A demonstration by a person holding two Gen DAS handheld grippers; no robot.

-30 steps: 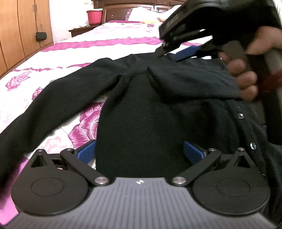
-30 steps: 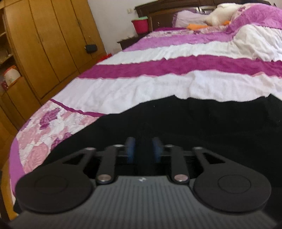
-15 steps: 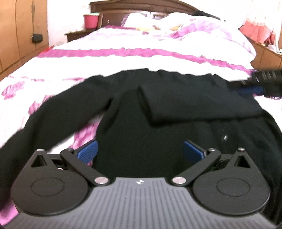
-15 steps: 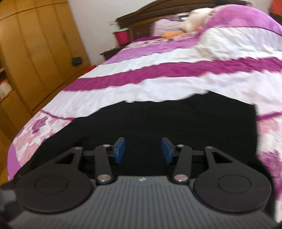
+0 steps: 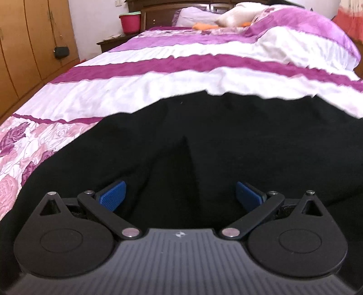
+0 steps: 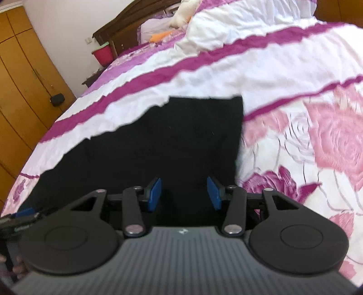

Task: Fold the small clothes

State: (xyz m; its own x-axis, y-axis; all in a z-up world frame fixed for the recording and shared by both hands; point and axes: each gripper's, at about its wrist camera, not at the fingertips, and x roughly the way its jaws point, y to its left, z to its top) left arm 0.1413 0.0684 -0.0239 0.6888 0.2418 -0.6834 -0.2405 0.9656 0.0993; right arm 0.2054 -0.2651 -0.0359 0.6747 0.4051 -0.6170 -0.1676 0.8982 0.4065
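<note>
A black cardigan [image 5: 226, 140] lies spread on the purple-and-white bedspread [image 5: 158, 90]. My left gripper [image 5: 180, 195] hangs low over its middle, jaws wide open, with only flat cloth under them. In the right wrist view the cardigan [image 6: 181, 136] ends in a straight edge on the right. My right gripper [image 6: 184, 192] hovers over that part near the edge. Its jaws are closing slightly, still apart, with nothing pinched between the pads. The left gripper [image 6: 20, 216] shows at the lower left of that view.
A wooden wardrobe [image 5: 27, 45] runs along the left of the bed. A red bucket [image 5: 130, 22] stands on a nightstand by the dark headboard. Pillows and a white soft toy [image 5: 236, 17] lie at the head. A rose-patterned stretch of bedspread [image 6: 306, 147] lies right of the cardigan.
My right gripper let go of the black cloth, opened, then swung right and rolled toward the cardigan's right edge. My left gripper stayed open and moved in low over the cardigan.
</note>
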